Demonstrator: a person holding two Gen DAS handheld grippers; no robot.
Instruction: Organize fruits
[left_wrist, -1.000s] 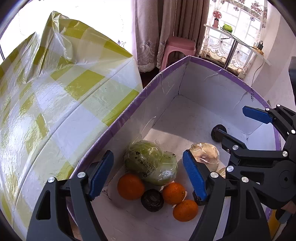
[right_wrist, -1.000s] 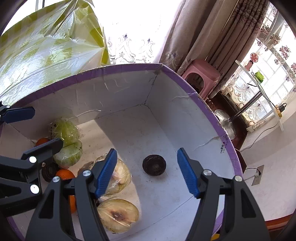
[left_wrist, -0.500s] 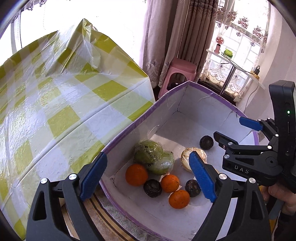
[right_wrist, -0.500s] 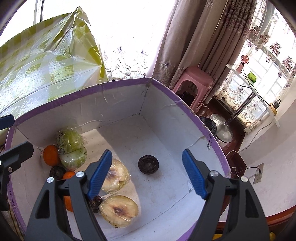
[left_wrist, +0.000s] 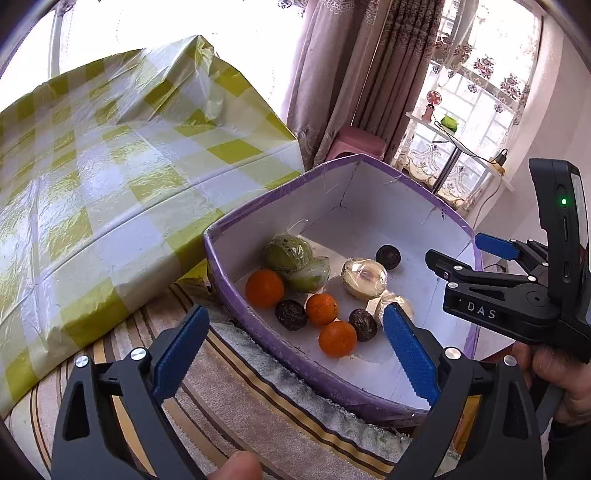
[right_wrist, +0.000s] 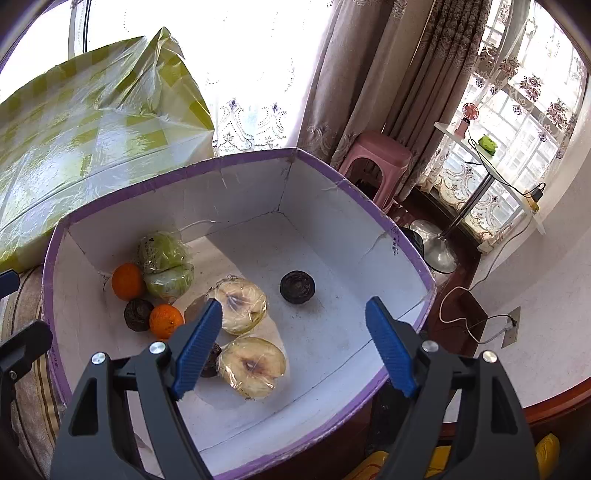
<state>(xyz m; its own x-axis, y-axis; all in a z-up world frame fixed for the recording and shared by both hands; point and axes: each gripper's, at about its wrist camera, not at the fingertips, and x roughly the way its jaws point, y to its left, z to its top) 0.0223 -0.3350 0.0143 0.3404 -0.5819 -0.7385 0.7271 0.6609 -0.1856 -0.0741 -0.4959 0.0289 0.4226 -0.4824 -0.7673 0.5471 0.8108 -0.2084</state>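
A purple-rimmed white box holds the fruit. Inside are three oranges, two wrapped green fruit halves, two wrapped pale cut halves, and dark round fruits. My left gripper is open and empty above the box's near rim. My right gripper is open and empty above the box's near side; it also shows in the left wrist view.
A table with a yellow-checked plastic cloth stands left of the box. The box rests on a striped towel. A pink stool, curtains and a small white side table stand behind.
Both grippers have pulled back and up out of the box, so the whole box and the towel under it now show. The fruits have not moved.
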